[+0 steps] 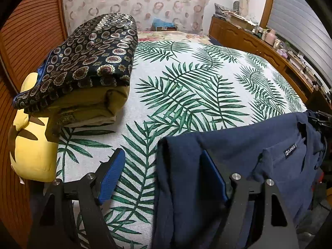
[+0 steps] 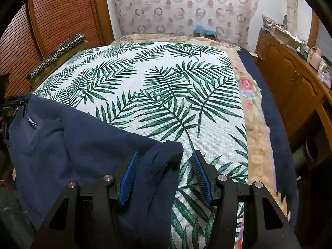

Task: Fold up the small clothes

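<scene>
The left gripper (image 1: 164, 174) is held with jaws wide apart over the navy blue cotton shirt's (image 1: 249, 155) edge; the right gripper (image 2: 165, 175) (jaws likewise parted) straddles its opposite corner.

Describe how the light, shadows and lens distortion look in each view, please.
Left wrist view: strong fisheye bending, dark corners, hard shadows on the yellow pillow. Right wrist view: same curved edges, even soft light on the leaf-print cover, navy garment sharp.
</scene>
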### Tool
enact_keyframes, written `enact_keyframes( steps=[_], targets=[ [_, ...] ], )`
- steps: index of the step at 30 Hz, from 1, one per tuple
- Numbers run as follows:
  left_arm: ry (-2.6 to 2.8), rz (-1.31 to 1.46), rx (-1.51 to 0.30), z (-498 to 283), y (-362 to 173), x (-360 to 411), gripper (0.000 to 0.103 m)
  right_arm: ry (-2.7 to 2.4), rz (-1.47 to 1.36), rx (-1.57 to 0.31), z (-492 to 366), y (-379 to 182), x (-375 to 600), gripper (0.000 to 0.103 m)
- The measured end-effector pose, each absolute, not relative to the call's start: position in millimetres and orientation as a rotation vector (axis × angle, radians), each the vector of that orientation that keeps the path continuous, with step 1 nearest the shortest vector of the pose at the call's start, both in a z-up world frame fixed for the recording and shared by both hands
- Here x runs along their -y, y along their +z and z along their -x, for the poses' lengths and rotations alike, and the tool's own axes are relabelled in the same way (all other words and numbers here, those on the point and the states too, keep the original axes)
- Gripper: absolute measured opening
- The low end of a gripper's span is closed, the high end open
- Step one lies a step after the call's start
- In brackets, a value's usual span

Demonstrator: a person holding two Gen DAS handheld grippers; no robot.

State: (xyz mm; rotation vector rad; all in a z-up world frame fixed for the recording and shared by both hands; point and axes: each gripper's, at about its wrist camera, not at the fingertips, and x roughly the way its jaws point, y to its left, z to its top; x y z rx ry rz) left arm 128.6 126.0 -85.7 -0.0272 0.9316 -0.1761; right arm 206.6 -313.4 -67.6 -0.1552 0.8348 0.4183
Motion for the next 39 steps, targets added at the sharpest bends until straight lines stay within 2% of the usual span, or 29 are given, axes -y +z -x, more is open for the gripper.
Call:
enact_keyframes(
  steps=[2,4,6,9,10,12,15,30,39],
  targets=[
    [-0.176,0.019,-0.925,-128,-86,-125,0.075,0.422,0.157,-0.834,-207,-68,314,0.055],
    [-0.189,0.016,-0.92,-127,-86,-123,0.069,0.425,0.16,-0.835,-207,-68,314,0.055],
    [-0.194,0.02,-0.922,-128,-85,-123,0.065,0.451,0.161,-0.829,-204,-68,312,0.041],
    [-0.204,0.03,-0.915,-126,-85,-120,0.046,0.459,0.158,-0.825,-199,-68,309,0.028],
    [-0.211,0.031,-0.915,-126,-85,-118,0.042,0.473,0.157,-0.823,-197,-68,307,0.019],
    [-0.231,0.03,-0.918,-124,-84,-114,0.026,0.481,0.161,-0.811,-191,-66,305,0.016],
    [-0.235,0.022,-0.905,-117,-81,-110,0.013,0.483,0.165,-0.771,-177,-54,304,0.013],
    [-0.31,0.167,-0.528,3,50,-118,0.01,0.566,0.11,-0.518,-75,54,320,0.011],
    [-0.307,0.144,-0.342,37,138,-120,0.01,0.594,0.105,-0.348,-27,131,336,0.011]
  ],
)
